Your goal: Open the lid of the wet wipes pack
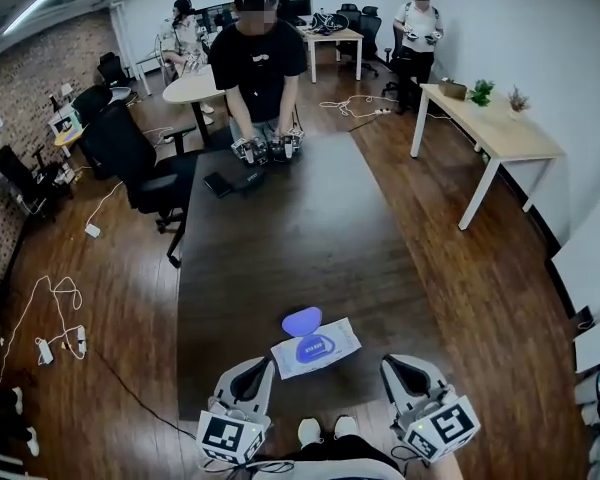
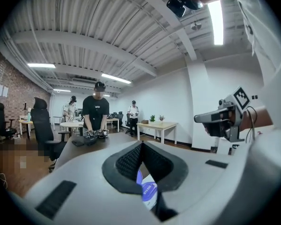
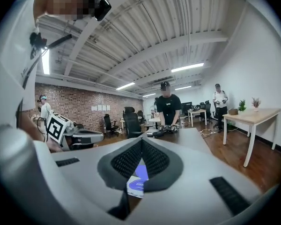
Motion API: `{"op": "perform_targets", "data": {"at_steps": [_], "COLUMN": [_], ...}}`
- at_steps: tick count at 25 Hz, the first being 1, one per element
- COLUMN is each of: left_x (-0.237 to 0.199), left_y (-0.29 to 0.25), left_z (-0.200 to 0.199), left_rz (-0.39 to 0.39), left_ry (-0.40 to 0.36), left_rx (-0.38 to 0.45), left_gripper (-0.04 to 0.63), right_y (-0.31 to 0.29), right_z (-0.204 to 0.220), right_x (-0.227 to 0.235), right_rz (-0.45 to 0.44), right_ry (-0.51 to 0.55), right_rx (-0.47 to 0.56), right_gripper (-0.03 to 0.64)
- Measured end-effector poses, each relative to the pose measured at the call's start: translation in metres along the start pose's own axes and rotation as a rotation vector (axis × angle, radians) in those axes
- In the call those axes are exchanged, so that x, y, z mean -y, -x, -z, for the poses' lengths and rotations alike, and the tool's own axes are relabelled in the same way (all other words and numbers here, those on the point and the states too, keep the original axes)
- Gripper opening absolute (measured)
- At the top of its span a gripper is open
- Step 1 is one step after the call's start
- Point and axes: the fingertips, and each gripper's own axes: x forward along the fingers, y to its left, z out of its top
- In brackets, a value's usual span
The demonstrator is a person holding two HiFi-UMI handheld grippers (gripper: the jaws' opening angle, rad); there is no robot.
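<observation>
The wet wipes pack point(image 1: 318, 349) lies flat on the dark table point(image 1: 280, 238) near its front edge. Its blue oval lid point(image 1: 302, 320) is flipped open toward the far side. My left gripper point(image 1: 254, 368) hovers just left of the pack and nearer to me, shut with nothing held. My right gripper point(image 1: 401, 367) hovers to the pack's right, also shut and empty. In the left gripper view the closed pads point(image 2: 131, 161) meet above a slice of the pack point(image 2: 148, 191). In the right gripper view the pack point(image 3: 137, 180) shows below the shut pads point(image 3: 153, 159).
A person point(image 1: 258, 60) stands at the table's far end with another pair of grippers point(image 1: 268, 149) and a black object point(image 1: 224, 182) beside them. A black office chair point(image 1: 130, 158) stands left, a wooden table point(image 1: 492, 120) right. Cables point(image 1: 58, 318) lie on the floor.
</observation>
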Motion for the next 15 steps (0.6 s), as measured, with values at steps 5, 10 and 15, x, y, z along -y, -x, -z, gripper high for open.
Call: {"op": "perform_targets", "data": {"at_steps": [5, 10, 15], "left_x": [0.023, 0.062, 0.116], "left_y": [0.014, 0.046, 0.082], "left_z": [-0.018, -0.015, -0.005], "left_rz": [-0.006, -0.05, -0.078], "left_ry": [0.002, 0.022, 0.046], "left_rx": [0.042, 0.047, 0.056], "left_gripper": [0.002, 0.002, 0.002], "right_y": [0.02, 0.066, 0.123], "right_z": [-0.002, 0.001, 0.012], "right_x": [-0.011, -0.022, -0.04], "right_rz": [-0.032, -0.063, -0.102], "right_ry": [0.026, 0.039, 0.04], "right_rx": [0.004, 0.003, 0.002], "right_gripper": [0.008, 0.006, 0.008]}}
